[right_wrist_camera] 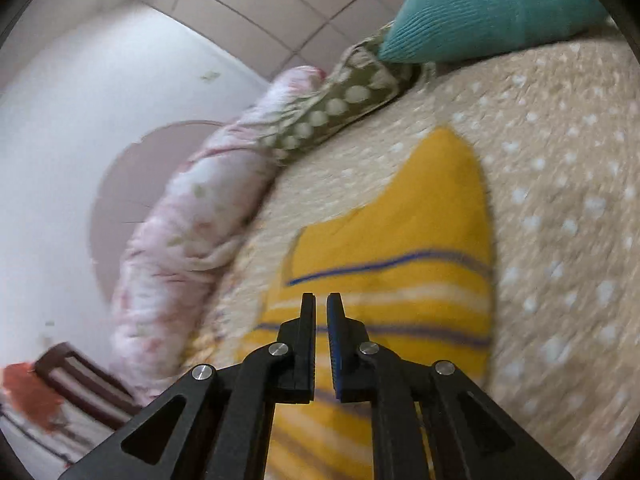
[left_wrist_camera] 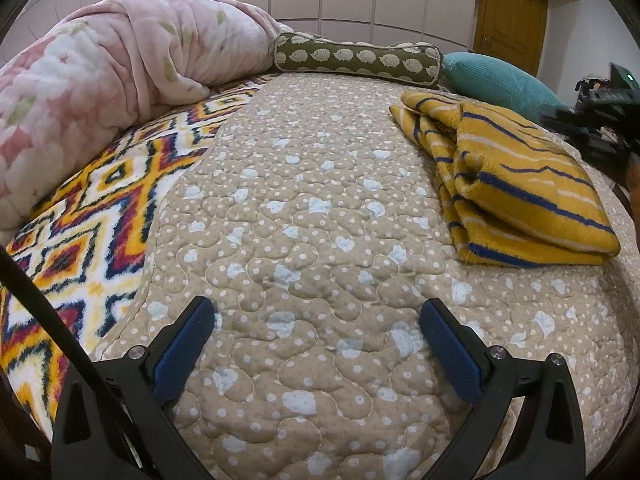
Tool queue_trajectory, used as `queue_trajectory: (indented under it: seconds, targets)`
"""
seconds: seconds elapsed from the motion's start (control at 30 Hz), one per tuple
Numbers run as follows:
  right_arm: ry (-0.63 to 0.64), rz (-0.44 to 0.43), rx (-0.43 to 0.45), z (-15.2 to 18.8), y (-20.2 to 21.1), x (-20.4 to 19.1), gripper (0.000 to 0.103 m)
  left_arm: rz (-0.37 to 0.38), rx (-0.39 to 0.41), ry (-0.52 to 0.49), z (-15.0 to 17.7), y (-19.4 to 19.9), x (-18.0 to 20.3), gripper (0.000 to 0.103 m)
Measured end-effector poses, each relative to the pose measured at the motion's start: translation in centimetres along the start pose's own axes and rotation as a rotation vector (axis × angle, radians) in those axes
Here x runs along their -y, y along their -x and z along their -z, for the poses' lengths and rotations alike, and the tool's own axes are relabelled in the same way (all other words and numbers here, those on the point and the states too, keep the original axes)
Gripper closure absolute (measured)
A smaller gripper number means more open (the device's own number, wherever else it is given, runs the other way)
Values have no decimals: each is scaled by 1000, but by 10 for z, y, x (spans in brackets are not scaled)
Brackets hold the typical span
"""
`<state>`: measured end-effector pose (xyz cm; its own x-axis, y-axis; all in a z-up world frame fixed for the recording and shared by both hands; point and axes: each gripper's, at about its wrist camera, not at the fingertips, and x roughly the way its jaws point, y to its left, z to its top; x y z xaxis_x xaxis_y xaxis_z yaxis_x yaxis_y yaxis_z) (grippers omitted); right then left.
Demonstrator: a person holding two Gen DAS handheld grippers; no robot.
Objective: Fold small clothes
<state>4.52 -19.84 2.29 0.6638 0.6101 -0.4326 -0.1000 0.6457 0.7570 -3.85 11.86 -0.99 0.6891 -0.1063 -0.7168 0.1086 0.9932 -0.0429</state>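
Your right gripper (right_wrist_camera: 321,304) has its jaws pressed almost together with nothing between them. The yellow striped garment (right_wrist_camera: 400,248) lies directly ahead of and beneath them on the quilted bedspread (right_wrist_camera: 560,200); the picture is blurred, so contact cannot be confirmed.

Your left gripper (left_wrist_camera: 316,320) has its jaws spread wide over bare quilt, also empty. From there the garment (left_wrist_camera: 520,184) sits well ahead and off to the right, near the bed's edge.

Beyond it are a teal cushion (left_wrist_camera: 496,76), a green bolster (left_wrist_camera: 356,58) and a pink blanket (left_wrist_camera: 120,64) heaped ahead to the left.

Assessment: the garment appears already folded into a compact, layered bundle. What remains, at most, is a final tidy or squaring of the edges. No other small clothes are visible awaiting folding.
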Motion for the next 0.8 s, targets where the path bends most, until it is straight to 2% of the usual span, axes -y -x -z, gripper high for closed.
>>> queue_trajectory:
  seconds: [0.13,0.2,0.23,0.4,0.53,0.6,0.7,0.8]
  targets:
    - [-10,-22,-86,46,2,15,97,-13,7,-13,2,3,2,1]
    - [-76,-94,-113,70,13,32,98,-22,-2,-27,2,3,4,0]
    - [-94,-99,-117,79,19,38,98,-23,-6,-30,2,3,5,0]
    - [-59,-39,-123,119,63,38,97,-14,-29,-29,-1,2,3,0]
    - [39,87,-73,144,102,20,83,-56,-18,-23,-4,12,9,0]
    - [64,139,-40,152,119,18,79,-82,25,-37,-5,29,19,0]
    - [75,214,22,160,148,14,74,-131,158,-67,-10,74,38,0]
    - [106,302,78,167,166,1,68,-129,272,-59,-18,121,54,0]
